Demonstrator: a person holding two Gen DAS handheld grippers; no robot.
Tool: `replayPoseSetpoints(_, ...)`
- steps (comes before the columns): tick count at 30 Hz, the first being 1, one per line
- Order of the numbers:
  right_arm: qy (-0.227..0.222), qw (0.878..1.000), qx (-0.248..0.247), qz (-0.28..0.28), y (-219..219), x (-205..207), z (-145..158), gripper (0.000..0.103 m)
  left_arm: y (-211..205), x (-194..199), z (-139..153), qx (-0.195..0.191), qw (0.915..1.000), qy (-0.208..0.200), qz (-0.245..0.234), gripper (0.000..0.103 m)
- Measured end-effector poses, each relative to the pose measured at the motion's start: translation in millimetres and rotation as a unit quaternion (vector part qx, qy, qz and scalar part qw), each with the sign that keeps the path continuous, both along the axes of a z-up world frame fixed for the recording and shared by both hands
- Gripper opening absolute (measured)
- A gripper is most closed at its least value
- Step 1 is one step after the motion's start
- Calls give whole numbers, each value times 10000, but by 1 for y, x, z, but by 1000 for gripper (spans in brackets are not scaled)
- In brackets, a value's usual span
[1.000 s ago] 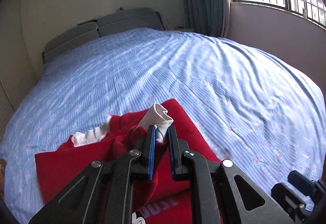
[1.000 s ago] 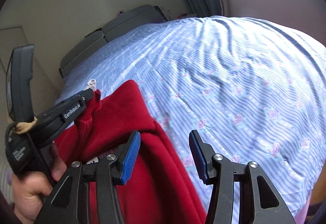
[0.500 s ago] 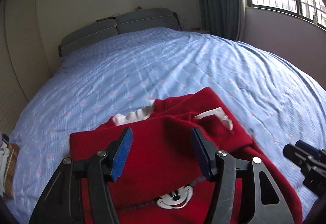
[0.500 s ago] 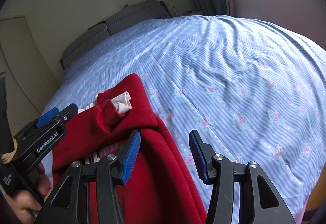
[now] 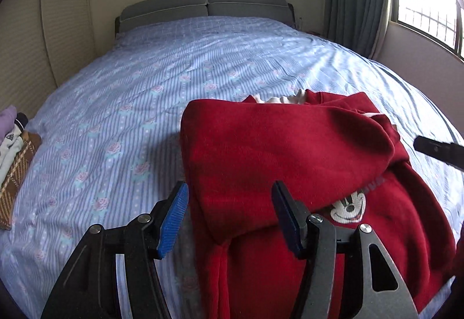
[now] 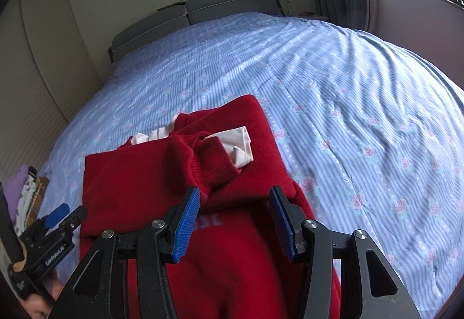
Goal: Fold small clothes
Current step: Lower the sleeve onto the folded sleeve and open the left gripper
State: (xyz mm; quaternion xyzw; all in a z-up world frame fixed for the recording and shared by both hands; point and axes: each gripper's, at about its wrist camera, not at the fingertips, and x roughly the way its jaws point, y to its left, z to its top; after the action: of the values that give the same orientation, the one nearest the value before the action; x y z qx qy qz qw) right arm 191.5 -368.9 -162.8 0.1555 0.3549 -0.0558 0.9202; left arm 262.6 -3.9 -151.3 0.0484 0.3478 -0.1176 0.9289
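— Sweater status? How are the grippers standing?
— Left gripper [image 5: 229,216] and right gripper [image 6: 234,221] are both hovering with jaws spread, holding nothing.
— And the garment?
— Red sweater [image 6: 139,176] is lying partly folded on the blue floral bedspread [image 6: 362,104], a sleeve cuff [image 6: 216,160] resting on top.

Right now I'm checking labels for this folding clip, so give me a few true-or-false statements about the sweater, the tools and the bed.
1. The left tool is open. True.
2. The right tool grips the red sweater. False: it is open, holding nothing.
3. A Mickey Mouse face shows on the sweater. True.
4. The sweater lies on a plain white sheet. False: the bed sheet is blue striped with roses.
5. A white-lined cuff rests on the sweater. True.
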Motion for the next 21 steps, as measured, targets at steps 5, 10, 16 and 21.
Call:
replayPoseSetpoints(5,113,9999,18,16,2,10,-6,50,-2,-4,-17,226,9995,153,-155,60)
replayPoseSetpoints(10,192,9998,-66,30,2,15,-10,50,5,-1,-30,150,9987,397,-287,60)
replayPoseSetpoints(16,265,9996,-70,15,3,17,-16,50,13,5,-42,161,9983,519,195,60)
replayPoseSetpoints(21,289,9995,-124,17,7,25,-19,50,24,25,-39,-93,9955,680,657,62)
